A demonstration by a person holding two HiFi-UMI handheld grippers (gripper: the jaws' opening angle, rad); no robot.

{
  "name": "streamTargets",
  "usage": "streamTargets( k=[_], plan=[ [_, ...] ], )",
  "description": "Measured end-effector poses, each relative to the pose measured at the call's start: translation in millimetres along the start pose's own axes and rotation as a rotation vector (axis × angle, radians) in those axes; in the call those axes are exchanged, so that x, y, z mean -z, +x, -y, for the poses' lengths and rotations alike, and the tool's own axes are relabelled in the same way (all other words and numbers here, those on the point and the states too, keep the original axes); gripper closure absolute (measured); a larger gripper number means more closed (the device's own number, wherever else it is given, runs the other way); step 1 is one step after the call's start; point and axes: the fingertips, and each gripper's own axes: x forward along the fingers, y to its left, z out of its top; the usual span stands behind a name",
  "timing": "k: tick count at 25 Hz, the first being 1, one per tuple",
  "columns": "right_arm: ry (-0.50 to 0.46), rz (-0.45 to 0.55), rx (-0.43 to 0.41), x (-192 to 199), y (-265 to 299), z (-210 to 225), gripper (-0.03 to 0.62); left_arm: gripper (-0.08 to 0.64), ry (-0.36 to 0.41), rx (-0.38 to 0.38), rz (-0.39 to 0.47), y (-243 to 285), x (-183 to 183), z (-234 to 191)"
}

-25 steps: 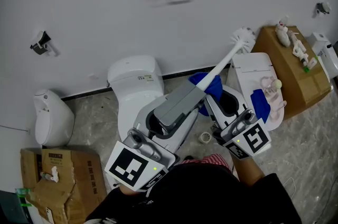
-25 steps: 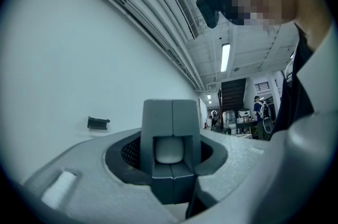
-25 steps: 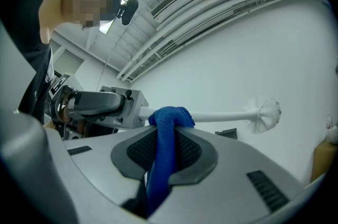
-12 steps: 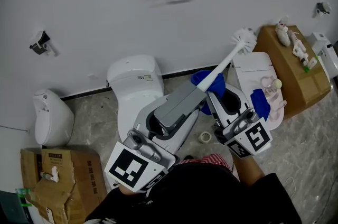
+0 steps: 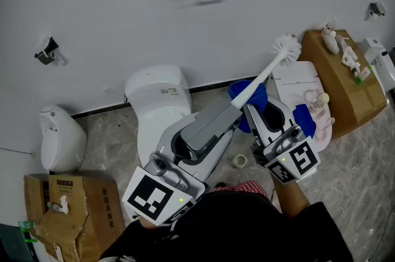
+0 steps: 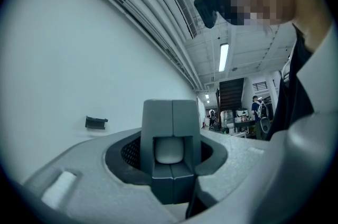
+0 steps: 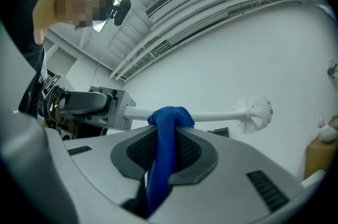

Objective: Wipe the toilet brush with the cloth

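White plastic toilet brush (image 5: 261,80) with a round bristle head: the end of its handle is clamped between the closed jaws of the left gripper (image 5: 233,111). The shaft runs straight out from that gripper's jaw tips and rises to the bristle head at its far end.

Blue woven cloth (image 7: 170,117): it lies draped over the shaft just ahead of the left gripper's jaw tips, touching the shaft. The right gripper (image 5: 252,111) has its jaws pressed together on the cloth, which hangs down between them. The shaft crosses just beyond its jaw tips.

A white ceramic toilet (image 5: 155,94) stands beneath the left gripper. A brown cardboard box (image 5: 345,81) stands to the right of the right gripper.
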Motion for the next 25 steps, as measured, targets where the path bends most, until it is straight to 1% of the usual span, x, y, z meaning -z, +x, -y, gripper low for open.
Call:
streamTargets(
  k=[9, 14, 25],
  plan=[
    [-0.009, -0.002, 0.026, -1.9, -0.6, 9.1, 0.526, 0.39, -0.017, 0.009, -0.015, 0.2, 1.7, 0.7],
    [-0.007, -0.002, 0.054, -2.1, -1.8, 14.4, 0.526, 0.39, -0.013, 0.021, -0.018, 0.7, 1.7, 1.1],
    [0.0, -0.002, 0.085, -1.3, -3.7, 22.5, 0.526, 0.39, -0.014, 0.035, -0.021, 1.3, 3.2, 1.3]
  ],
)
